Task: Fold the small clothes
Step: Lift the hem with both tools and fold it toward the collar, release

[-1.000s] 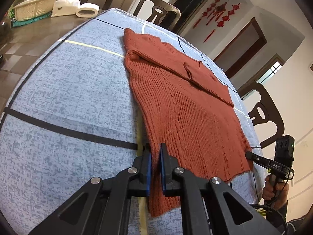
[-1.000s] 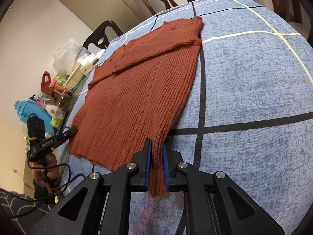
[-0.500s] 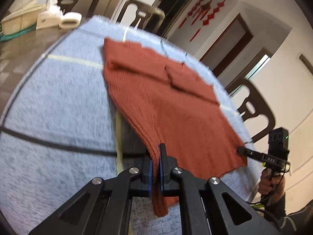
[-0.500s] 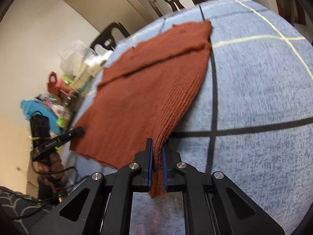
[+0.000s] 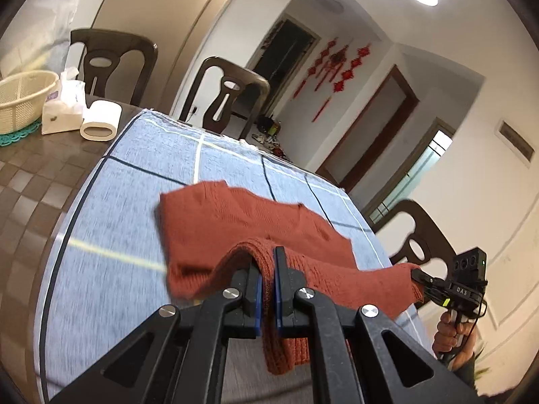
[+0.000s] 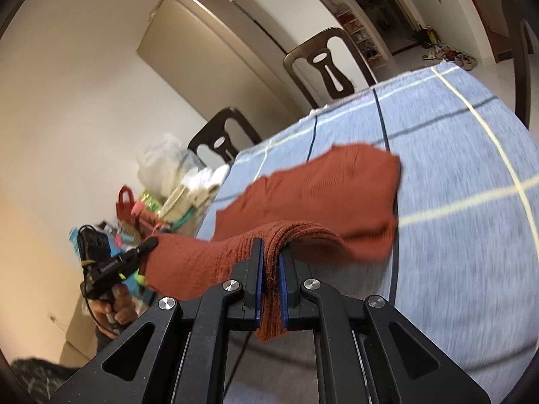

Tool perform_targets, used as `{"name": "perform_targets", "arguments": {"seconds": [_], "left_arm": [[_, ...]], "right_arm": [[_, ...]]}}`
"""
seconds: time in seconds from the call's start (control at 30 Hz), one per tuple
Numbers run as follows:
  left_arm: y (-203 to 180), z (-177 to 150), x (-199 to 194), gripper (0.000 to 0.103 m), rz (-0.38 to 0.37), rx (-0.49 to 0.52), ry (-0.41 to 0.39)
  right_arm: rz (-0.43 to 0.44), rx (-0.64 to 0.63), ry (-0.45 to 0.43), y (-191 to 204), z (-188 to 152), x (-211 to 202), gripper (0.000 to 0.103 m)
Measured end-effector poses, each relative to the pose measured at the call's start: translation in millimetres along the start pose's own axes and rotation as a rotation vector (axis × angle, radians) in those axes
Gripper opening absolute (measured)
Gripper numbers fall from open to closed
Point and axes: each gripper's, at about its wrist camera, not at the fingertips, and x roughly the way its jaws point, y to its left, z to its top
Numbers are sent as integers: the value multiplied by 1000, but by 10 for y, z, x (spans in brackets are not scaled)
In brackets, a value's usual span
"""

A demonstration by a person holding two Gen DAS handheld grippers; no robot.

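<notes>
Item: rust-red knitted sweater [image 5: 235, 222], small, ribbed. Location: far part lies flat on the blue cloth-covered table [image 5: 141, 168], toward its far edge; near hem is raised off the cloth and hangs between the two grippers as a sagging band.

Left gripper [image 5: 266, 289]: jaws clenched on one hem corner, a tail of knit hanging below the pads. Right gripper [image 6: 269, 286]: jaws likewise clamped on the other hem corner (fabric bunched thickly between the blue pads).

Step, as judged: carrying the hem up and over toward the collar for a crosswise fold.

Risks:
- Uneven travel of the two hands would lay the hem askew, giving a crooked fold.
- The slack middle of the band may touch down first and crease or roll under.
- Loose knit could slip from a pad if pulled taut sideways (grip is on an edge only).
- The flat part may drag along the cloth, since nothing pins it.

Nearby, not involved: chairs [image 5: 222, 94], basket [image 5: 23, 97], tissue roll [image 5: 101, 119] at the table's far left corner.
</notes>
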Motion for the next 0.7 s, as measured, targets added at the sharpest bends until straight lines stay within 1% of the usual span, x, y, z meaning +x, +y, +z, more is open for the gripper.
{"name": "perform_targets", "arguments": {"seconds": [0.13,0.2,0.3,0.37,0.43,0.47,0.5,0.57,0.63,0.7], "left_arm": [[133,277,353,7,29,-23,18],[255,362,571,7,42,-48,43],[462,374,921,7,76,-94,103],[602,330,1150,7,112,-117,156],[720,269,1338,7,126,-133,206],[750,249,1368,7,127,-141,210],[765,244,1360,7,115,-148,202],[761,231,1301,7,97,-167,204],[709,197,1194,8,63,-173,207],[623,148,1098,9,21,-157,213]], "right_arm": [[3,45,11,-155,343,268,8],[-8,78,21,-280,477,427,8],[-35,138,66,-565,581,737,8],[-62,178,115,-752,586,972,8],[-78,214,168,-918,549,1170,10],[-83,231,184,-980,530,1235,10],[-62,245,184,-1014,521,1255,10],[-51,252,179,-1024,533,1219,11],[-49,236,188,-979,530,1150,13],[-22,214,198,-939,512,1080,14]]}}
